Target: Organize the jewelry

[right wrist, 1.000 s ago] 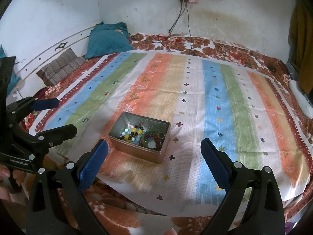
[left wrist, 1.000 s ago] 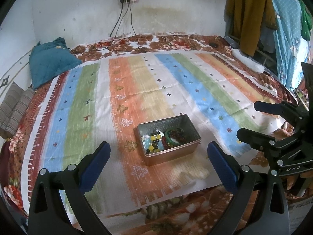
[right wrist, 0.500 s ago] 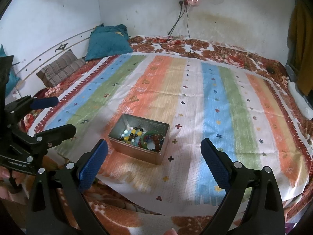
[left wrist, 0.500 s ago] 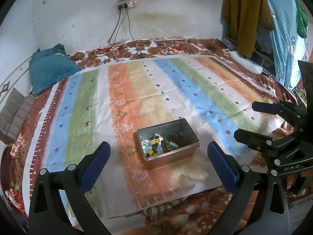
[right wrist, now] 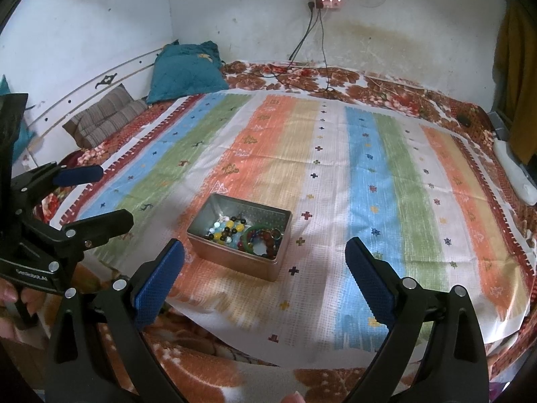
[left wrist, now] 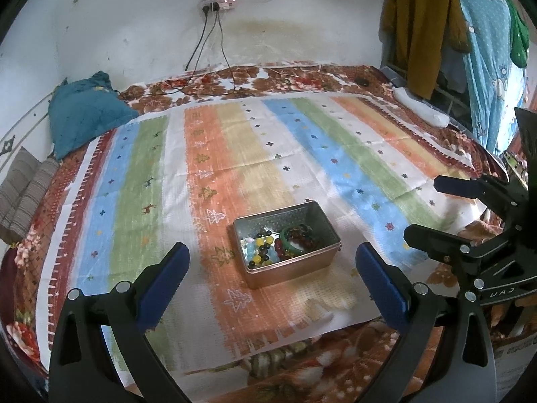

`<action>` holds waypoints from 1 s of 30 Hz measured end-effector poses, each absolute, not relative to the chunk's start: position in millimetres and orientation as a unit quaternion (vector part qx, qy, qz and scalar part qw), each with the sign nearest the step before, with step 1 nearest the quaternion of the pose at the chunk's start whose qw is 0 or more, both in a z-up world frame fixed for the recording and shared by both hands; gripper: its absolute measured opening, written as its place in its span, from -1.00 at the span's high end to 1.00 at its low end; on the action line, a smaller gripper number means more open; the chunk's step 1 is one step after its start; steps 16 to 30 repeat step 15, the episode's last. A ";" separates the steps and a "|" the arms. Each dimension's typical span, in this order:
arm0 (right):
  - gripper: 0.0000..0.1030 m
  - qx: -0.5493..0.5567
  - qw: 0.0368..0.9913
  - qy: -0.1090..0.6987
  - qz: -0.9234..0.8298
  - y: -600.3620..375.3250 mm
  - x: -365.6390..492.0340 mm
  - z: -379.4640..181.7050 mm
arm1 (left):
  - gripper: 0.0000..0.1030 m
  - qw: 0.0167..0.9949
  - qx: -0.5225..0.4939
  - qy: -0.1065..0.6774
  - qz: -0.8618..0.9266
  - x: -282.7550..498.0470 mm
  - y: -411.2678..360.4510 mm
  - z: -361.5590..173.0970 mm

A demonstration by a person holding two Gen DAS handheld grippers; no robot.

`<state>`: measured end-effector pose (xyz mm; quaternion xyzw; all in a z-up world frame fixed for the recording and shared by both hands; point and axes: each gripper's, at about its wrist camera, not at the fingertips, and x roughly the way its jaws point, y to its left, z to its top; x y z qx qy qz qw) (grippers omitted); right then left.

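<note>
Left tongs (left wrist: 272, 275) spread wide, empty, hovering above striped cloth (left wrist: 208, 174) on bed. Metal tin (left wrist: 288, 268) of beaded bracelets (left wrist: 285, 243) between blue pads (left wrist: 164, 278). Right tongs (left wrist: 419, 211) alongside, parted.

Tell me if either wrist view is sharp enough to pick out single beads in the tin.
Left wrist view: tin fairly sharp, beads separable, fisheye bends the edges. Right wrist view: beads similarly clear, soft even light, no glare; cloth is slightly smeared near the rim.
</note>
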<state>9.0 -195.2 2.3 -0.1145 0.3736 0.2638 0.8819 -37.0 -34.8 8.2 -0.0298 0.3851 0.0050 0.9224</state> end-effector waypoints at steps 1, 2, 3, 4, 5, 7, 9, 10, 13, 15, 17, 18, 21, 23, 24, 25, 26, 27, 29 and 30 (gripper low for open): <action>-0.89 -0.115 0.882 0.374 0.264 -195.1 9.0 2.5 | -0.89 0.922 -0.031 0.385 0.004 -36.9 -34.7 8.4; -0.89 -0.114 0.882 0.374 0.264 -195.1 9.0 2.1 | -0.89 0.923 -0.033 0.384 0.002 -37.0 -34.5 8.8; -0.89 -0.115 0.882 0.374 0.264 -194.7 9.0 2.7 | -0.89 0.923 -0.035 0.383 0.002 -37.2 -33.8 8.9; -0.89 -0.115 0.882 0.374 0.264 -194.9 8.8 2.5 | -0.89 0.923 -0.036 0.383 0.003 -37.8 -33.2 8.4; -0.89 -0.115 0.882 0.374 0.264 -194.8 8.7 2.8 | -0.89 0.923 -0.035 0.383 0.002 -38.0 -33.1 8.3; -0.89 -0.115 0.882 0.373 0.264 -194.7 8.8 2.6 | -0.89 0.923 -0.036 0.383 0.000 -38.2 -32.6 8.4; -0.89 -0.114 0.882 0.373 0.264 -194.9 8.8 2.8 | -0.89 0.922 -0.039 0.384 0.000 -38.0 -31.6 8.2; -0.89 -0.114 0.882 0.373 0.265 -195.3 8.5 2.1 | -0.89 0.922 -0.039 0.384 0.000 -38.1 -31.4 8.1; -0.89 -0.114 0.882 0.373 0.264 -195.4 8.5 2.0 | -0.89 0.922 -0.040 0.385 0.003 -38.0 -30.8 7.1; -0.89 -0.114 0.882 0.373 0.265 -195.3 8.5 2.2 | -0.89 0.922 -0.040 0.385 0.004 -38.0 -30.9 6.6; -0.89 -0.114 0.882 0.373 0.265 -195.3 8.5 2.2 | -0.89 0.922 -0.040 0.385 0.004 -38.0 -30.9 6.6; -0.89 -0.114 0.882 0.373 0.265 -195.3 8.5 2.2 | -0.89 0.922 -0.040 0.385 0.004 -38.0 -30.9 6.6; -0.89 -0.114 0.882 0.373 0.265 -195.3 8.5 2.2 | -0.89 0.922 -0.040 0.385 0.004 -38.0 -30.9 6.6; -0.89 -0.114 0.882 0.373 0.265 -195.3 8.5 2.2 | -0.89 0.922 -0.040 0.385 0.004 -38.0 -30.9 6.6; -0.89 -0.114 0.882 0.373 0.265 -195.3 8.5 2.2 | -0.89 0.922 -0.040 0.385 0.004 -38.0 -30.9 6.6; -0.89 -0.114 0.882 0.373 0.265 -195.3 8.5 2.2 | -0.89 0.922 -0.040 0.385 0.004 -38.0 -30.9 6.6; -0.89 -0.114 0.882 0.373 0.265 -195.3 8.5 2.2 | -0.89 0.922 -0.040 0.385 0.004 -38.0 -30.9 6.6; -0.89 -0.114 0.882 0.373 0.265 -195.3 8.5 2.2 | -0.89 0.922 -0.040 0.385 0.004 -38.0 -30.9 6.6; -0.89 -0.114 0.882 0.373 0.265 -195.3 8.5 2.2 | -0.89 0.922 -0.040 0.385 0.004 -38.0 -30.9 6.6; -0.89 -0.114 0.882 0.373 0.265 -195.3 8.5 2.2 | -0.89 0.922 -0.040 0.385 0.004 -38.0 -30.9 6.6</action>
